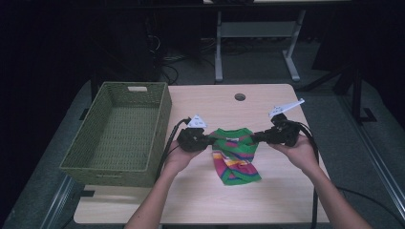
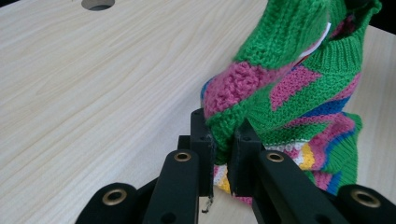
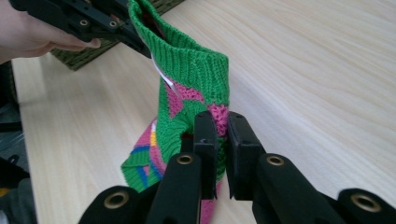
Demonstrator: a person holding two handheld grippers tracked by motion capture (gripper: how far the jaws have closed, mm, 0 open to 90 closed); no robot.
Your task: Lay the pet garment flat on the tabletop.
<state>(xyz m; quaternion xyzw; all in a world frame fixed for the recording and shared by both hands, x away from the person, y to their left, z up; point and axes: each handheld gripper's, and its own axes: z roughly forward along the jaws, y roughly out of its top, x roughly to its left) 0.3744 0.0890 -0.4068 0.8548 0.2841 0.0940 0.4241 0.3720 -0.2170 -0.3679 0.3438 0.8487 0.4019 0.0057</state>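
A small knitted sweater (image 1: 234,155), green with pink, blue and yellow stripes, hangs between my two grippers above the wooden table (image 1: 267,200). Its lower part rests on the tabletop. My left gripper (image 1: 209,140) is shut on the sweater's left shoulder; in the left gripper view its jaws pinch the knit (image 2: 224,140). My right gripper (image 1: 254,138) is shut on the right shoulder, and the right gripper view has its jaws clamped on the fabric (image 3: 223,126). The other gripper (image 3: 93,23) holds the far side of the green collar (image 3: 187,60).
A green woven basket (image 1: 119,136) stands empty on the table's left side, close to my left hand. A round cable hole (image 1: 240,97) lies near the far edge. Behind the table stands a grey desk frame (image 1: 258,43) on the floor.
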